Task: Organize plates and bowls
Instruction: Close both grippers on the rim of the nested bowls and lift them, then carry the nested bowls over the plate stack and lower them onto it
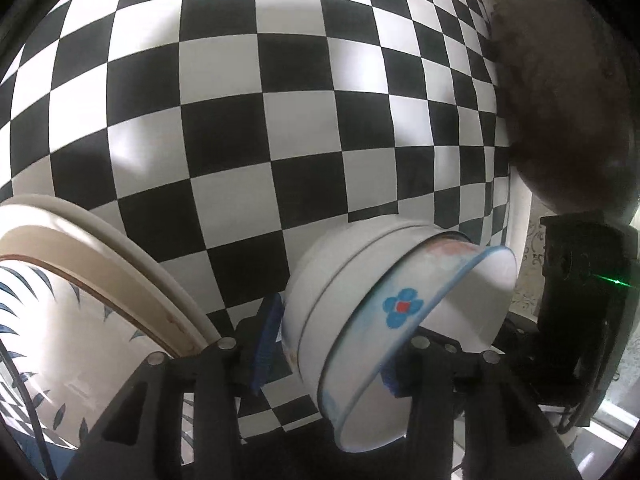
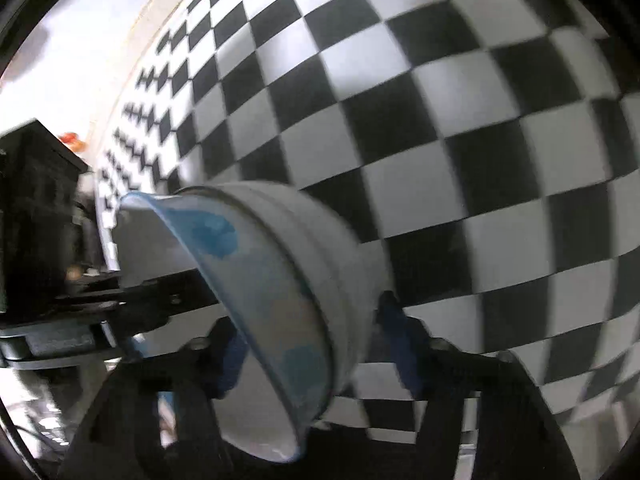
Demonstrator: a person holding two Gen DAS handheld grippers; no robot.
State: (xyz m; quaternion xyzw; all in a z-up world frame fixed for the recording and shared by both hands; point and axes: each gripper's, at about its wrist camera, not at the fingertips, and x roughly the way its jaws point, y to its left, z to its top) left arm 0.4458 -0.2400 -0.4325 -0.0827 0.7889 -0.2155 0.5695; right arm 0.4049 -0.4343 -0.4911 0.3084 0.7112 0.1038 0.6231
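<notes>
A stack of nested bowls (image 1: 384, 320) sits tilted between the fingers of the left gripper (image 1: 328, 352) above the checkered tabletop (image 1: 280, 120), with stacked plates (image 1: 100, 264) at its left and the right gripper (image 2: 316, 344) straddling the same bowls.

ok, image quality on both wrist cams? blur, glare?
Left wrist: sharp, strong fisheye bending of the checkered cloth, soft glare patches on it, the flower bowl crisp. Right wrist: motion-blurred throughout, the same bowl smeared, upper left corner blown out white.
</notes>
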